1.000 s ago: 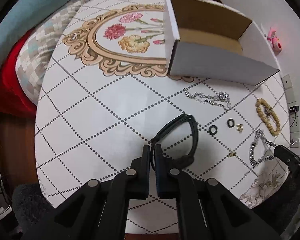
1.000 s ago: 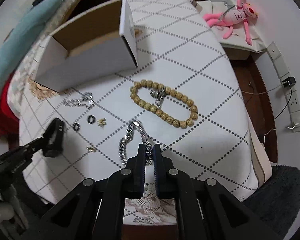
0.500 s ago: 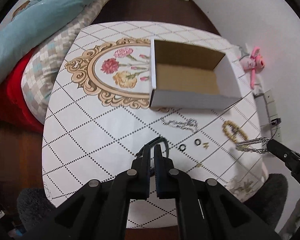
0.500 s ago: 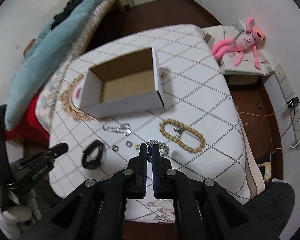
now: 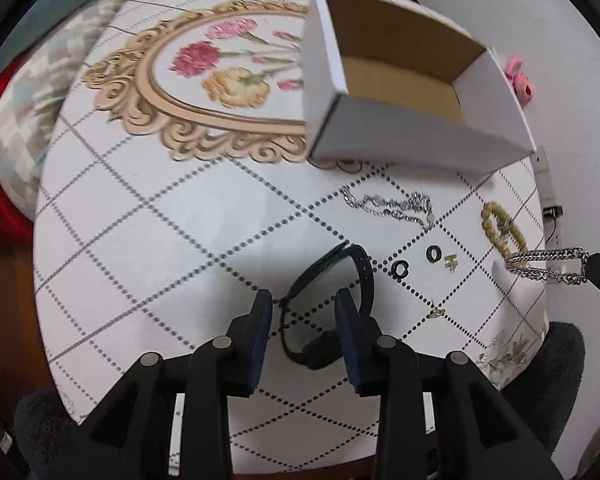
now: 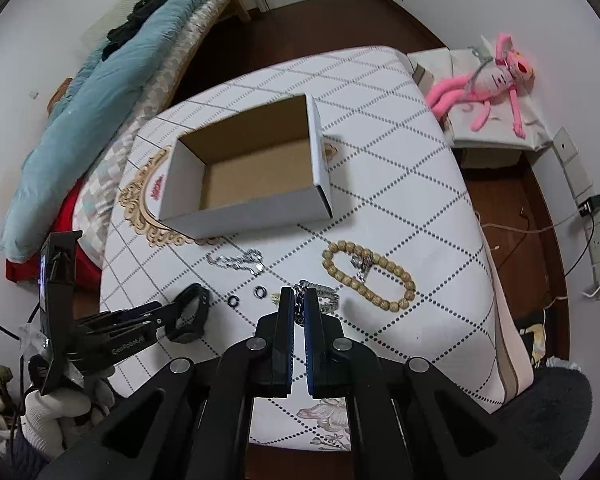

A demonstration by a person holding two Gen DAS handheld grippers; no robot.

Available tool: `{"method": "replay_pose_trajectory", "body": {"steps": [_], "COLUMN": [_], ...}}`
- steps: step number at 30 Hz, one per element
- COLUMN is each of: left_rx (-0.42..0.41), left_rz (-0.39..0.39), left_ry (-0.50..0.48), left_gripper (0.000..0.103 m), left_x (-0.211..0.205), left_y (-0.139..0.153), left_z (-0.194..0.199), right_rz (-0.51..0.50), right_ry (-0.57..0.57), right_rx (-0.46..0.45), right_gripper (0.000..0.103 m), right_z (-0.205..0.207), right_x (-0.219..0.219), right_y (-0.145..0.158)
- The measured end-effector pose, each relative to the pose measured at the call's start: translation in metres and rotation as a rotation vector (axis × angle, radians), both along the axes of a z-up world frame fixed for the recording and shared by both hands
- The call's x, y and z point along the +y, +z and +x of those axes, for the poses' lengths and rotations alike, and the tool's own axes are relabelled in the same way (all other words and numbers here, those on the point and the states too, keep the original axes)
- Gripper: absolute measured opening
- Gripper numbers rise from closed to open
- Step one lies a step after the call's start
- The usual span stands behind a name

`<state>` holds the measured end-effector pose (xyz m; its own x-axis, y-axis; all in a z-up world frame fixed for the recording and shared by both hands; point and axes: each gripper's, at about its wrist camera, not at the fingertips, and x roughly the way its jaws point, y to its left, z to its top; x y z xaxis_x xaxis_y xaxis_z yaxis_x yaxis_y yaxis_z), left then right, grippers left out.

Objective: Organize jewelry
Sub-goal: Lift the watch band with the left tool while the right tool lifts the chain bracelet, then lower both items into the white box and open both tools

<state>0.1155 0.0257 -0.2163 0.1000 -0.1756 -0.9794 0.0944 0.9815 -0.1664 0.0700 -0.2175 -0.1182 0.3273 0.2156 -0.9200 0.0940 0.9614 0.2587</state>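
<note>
My left gripper point(image 5: 304, 304) is open low over the table, its fingers on either side of a black bracelet point(image 5: 348, 280) that lies on the cloth. My right gripper point(image 6: 299, 298) is shut on a silver chain bracelet point(image 6: 322, 296) and holds it above the table; the chain also shows in the left wrist view point(image 5: 548, 266). An open white cardboard box point(image 6: 252, 168) stands at the back of the table, empty. A thin silver chain point(image 5: 392, 206), a wooden bead bracelet point(image 6: 368, 276), two black rings point(image 5: 400, 269) and small gold earrings point(image 5: 451, 261) lie between.
The table carries a white dotted-diamond cloth point(image 6: 400, 184) with a floral medallion point(image 5: 220, 68). A bed with blue and red bedding point(image 6: 100, 92) is to the left. A pink plush toy point(image 6: 492, 80) lies on a stand at the right.
My left gripper has opened and dropped closer to the table around the black bracelet. My right gripper has lifted higher with the silver chain bracelet.
</note>
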Motion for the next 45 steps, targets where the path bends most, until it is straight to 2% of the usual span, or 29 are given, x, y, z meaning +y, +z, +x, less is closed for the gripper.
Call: {"method": "replay_pose_trajectory", "body": {"steps": [3, 4, 5, 11, 14, 18, 21, 23, 27, 33, 35, 40, 42, 43, 44, 45], "left_rx": [-0.018, -0.023, -0.024, -0.056, -0.102, -0.197, -0.254, -0.271, -0.255, -0.181, -0.154, -0.109, -0.121, -0.127, -0.143, -0.153], "left_rz": [0.027, 0.051, 0.059, 0.052, 0.028, -0.013, -0.053, -0.067, -0.071, -0.073, -0.076, -0.081, -0.066, -0.056, -0.029, -0.014], "left_ry": [-0.025, -0.029, -0.03, 0.005, 0.013, 0.01, 0.004, -0.002, 0.002, 0.012, 0.037, 0.085, 0.093, 0.094, 0.099, 0.101], "left_gripper": [0.025, 0.011, 0.008, 0.005, 0.005, 0.005, 0.005, 0.005, 0.005, 0.006, 0.013, 0.014, 0.015, 0.022, 0.037, 0.047], "left_x": [-0.009, -0.011, -0.012, -0.01, -0.01, -0.015, -0.02, -0.023, -0.028, -0.029, -0.029, -0.027, -0.025, -0.025, -0.023, -0.022], "left_y": [-0.006, -0.009, -0.01, -0.002, 0.023, 0.074, 0.111, 0.124, 0.121, 0.093, 0.089, 0.084, 0.089, 0.091, 0.094, 0.095], "left_z": [-0.003, -0.004, -0.004, -0.013, -0.018, -0.015, 0.007, 0.026, 0.062, 0.1, 0.109, 0.127, 0.13, 0.131, 0.13, 0.13], "right_rz": [-0.001, -0.001, -0.002, 0.016, 0.037, 0.069, 0.08, 0.073, 0.054, 0.031, 0.042, 0.057, 0.046, 0.031, 0.018, 0.012], "right_ry": [-0.01, -0.01, -0.01, 0.0, 0.021, 0.059, 0.092, 0.105, 0.118, 0.129, 0.128, 0.139, 0.136, 0.129, 0.124, 0.117], "right_rx": [0.018, 0.022, 0.024, 0.003, -0.026, -0.09, -0.136, -0.156, -0.162, -0.095, -0.067, 0.021, 0.037, 0.04, 0.034, 0.032], "right_gripper": [0.004, 0.004, 0.004, 0.004, 0.004, 0.004, 0.004, 0.004, 0.004, 0.004, 0.004, 0.006, 0.007, 0.01, 0.019, 0.036], "right_z": [0.0, 0.0, -0.001, 0.0, 0.004, 0.017, 0.035, 0.049, 0.089, 0.142, 0.155, 0.177, 0.178, 0.178, 0.176, 0.175], "right_x": [-0.003, -0.003, -0.003, -0.002, 0.003, 0.011, 0.018, 0.023, 0.032, 0.042, 0.043, 0.042, 0.039, 0.037, 0.034, 0.031], "right_y": [-0.008, -0.01, -0.011, -0.001, 0.016, 0.048, 0.069, 0.077, 0.077, 0.05, 0.038, 0.012, 0.008, 0.007, 0.008, 0.008]}}
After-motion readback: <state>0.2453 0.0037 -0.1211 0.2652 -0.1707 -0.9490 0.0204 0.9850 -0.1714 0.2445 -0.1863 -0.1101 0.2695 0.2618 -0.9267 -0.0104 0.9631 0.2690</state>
